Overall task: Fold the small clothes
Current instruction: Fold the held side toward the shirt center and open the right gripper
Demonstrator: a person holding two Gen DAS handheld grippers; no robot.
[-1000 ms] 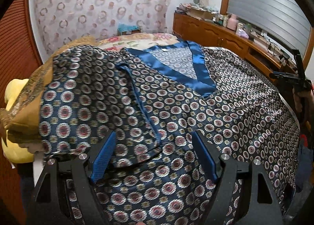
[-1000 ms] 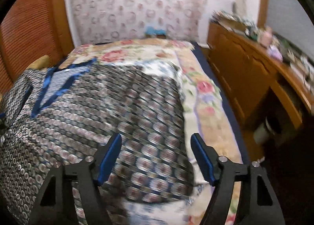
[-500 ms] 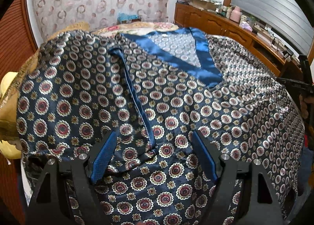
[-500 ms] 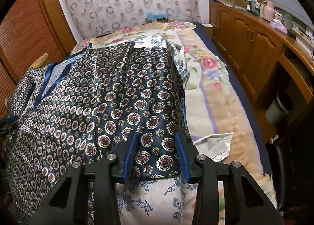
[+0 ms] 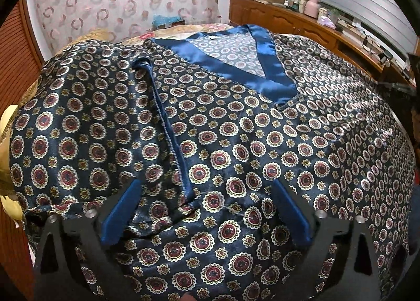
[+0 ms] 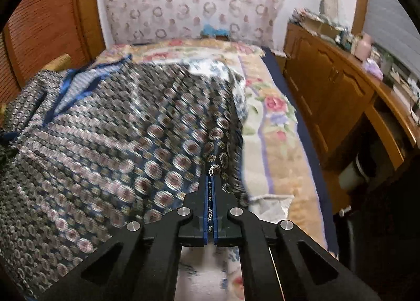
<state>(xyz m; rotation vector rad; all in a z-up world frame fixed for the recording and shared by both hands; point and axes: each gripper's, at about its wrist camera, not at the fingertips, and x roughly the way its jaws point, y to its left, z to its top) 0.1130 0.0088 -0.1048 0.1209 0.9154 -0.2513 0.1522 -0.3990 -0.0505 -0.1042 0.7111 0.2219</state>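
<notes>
The patterned satin top point(image 5: 236, 143) lies spread on the bed point(image 6: 275, 143), its blue V-neck point(image 5: 265, 64) toward the curtain. The right gripper point(image 6: 210, 190) has just pinched its edge (fabric shows between the pads). The left gripper point(image 5: 207, 211), jaws just widened, hovers over a sleeve hem, gripping nothing.

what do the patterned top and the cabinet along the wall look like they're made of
Patterned top: looks like satin, silk or polyester, unclear which; it is glossy, with bright sheen on its blue neckline band.
Cabinet: appears to be wood with a warm, smooth varnish; it has panelled doors, though the grain is too blurred to see.
</notes>
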